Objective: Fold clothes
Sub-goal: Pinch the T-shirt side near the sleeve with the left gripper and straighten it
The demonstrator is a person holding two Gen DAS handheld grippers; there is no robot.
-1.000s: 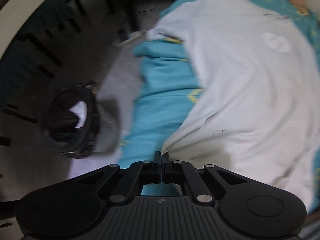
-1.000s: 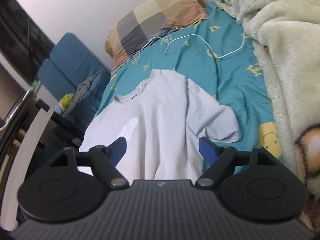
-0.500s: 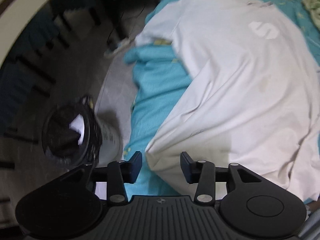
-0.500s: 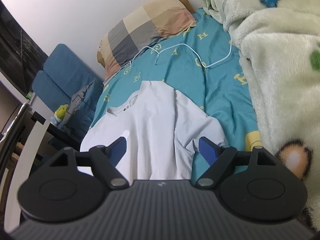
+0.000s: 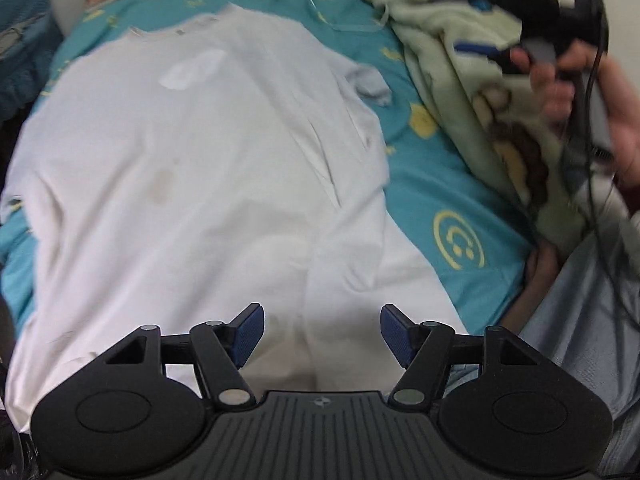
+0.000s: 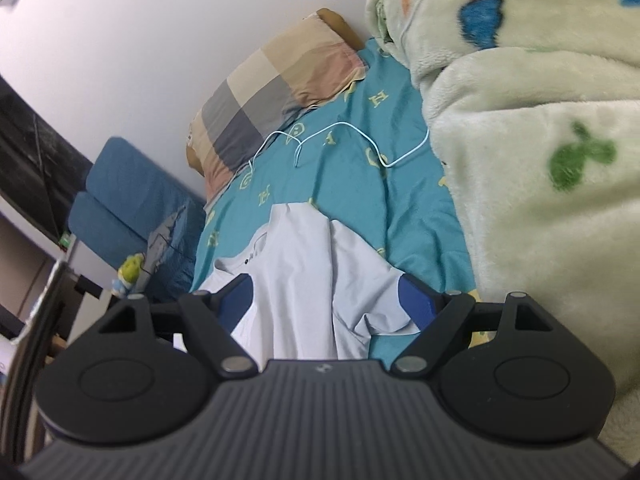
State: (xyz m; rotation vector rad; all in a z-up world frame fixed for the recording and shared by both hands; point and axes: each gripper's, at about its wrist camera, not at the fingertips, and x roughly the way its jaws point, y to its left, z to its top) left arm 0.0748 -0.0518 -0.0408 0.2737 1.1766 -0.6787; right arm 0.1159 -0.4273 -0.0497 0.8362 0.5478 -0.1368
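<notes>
Across the near half of the bed (image 5: 420, 184), lying spread and face up: white shirt (image 5: 192, 168), collar at the far end toward the pillow (image 6: 276, 92), hem at the near edge. Showing a pale patch on the chest, a faint brownish mark lower down, and one long crease running along the right side. Bunching up at the far right: one sleeve, lying on the teal sheet beside a yellow smiley print.

Hovering over the near hem, left gripper (image 5: 322, 334), jaws standing wide apart, blue pads facing each other, nothing between them, not touching the cloth so far as can be told.

Hanging at the right, right gripper (image 6: 326, 300), held by a hand (image 5: 592, 92) above the green blanket (image 6: 520, 140); jaws likewise wide apart and gripping nothing, the shirt's sleeve and shoulder showing between them from further back.

Trailing over the sheet between pillow and shirt, white cable (image 6: 360, 140). Standing at the far left beyond the bed, blue chair (image 6: 132, 196). Blurring somewhat in the left wrist view, so finer detail of the cloth being hard to tell.
</notes>
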